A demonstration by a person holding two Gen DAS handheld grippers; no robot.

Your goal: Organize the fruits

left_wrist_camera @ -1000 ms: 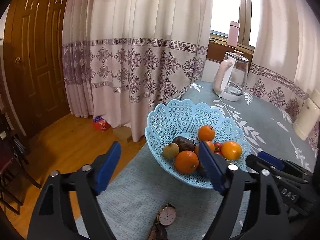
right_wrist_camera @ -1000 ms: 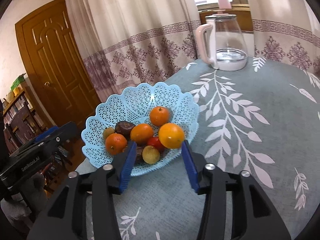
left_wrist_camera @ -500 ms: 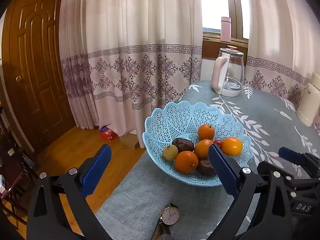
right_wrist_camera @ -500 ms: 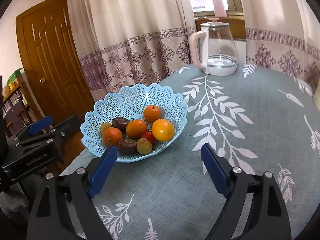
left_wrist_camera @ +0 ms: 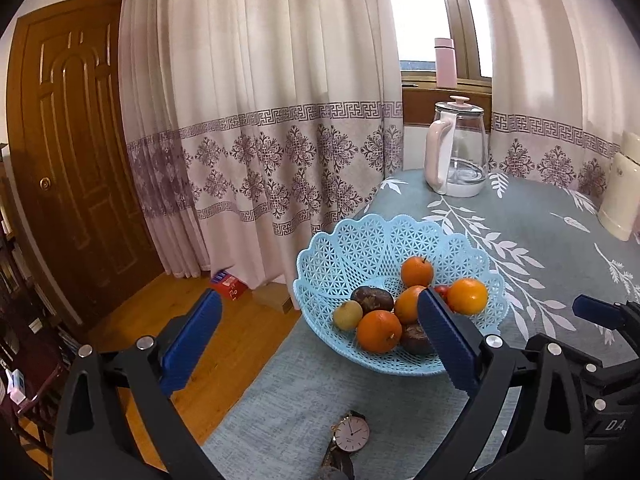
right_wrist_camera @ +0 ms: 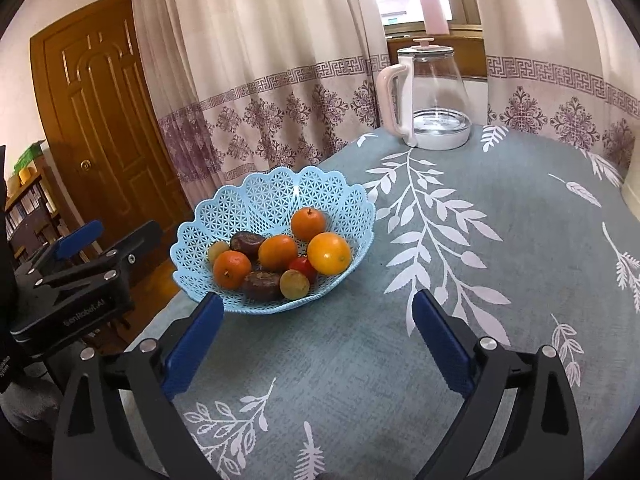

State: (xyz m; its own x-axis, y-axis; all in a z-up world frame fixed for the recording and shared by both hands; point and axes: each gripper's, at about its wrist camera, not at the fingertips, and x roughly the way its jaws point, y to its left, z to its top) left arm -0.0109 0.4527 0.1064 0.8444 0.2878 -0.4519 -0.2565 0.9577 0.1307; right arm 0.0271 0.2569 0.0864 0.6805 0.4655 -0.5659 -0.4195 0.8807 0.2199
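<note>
**Hovering short of the fruit**

Left wrist view: the left gripper (left_wrist_camera: 320, 320) was spread wide and empty, the basket (left_wrist_camera: 360, 248) ahead, right.

Right wrist view: the right gripper (right_wrist_camera: 316, 320), also released, had it ahead-left, nearer.

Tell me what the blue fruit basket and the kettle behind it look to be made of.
Fruit basket: likely moulded plastic, light blue and matte, judging by its uniform openwork lattice and scalloped rim.
Kettle: the body looks like clear glass, see-through with highlights; the pale pink handle and lid seem smooth plastic.
</note>
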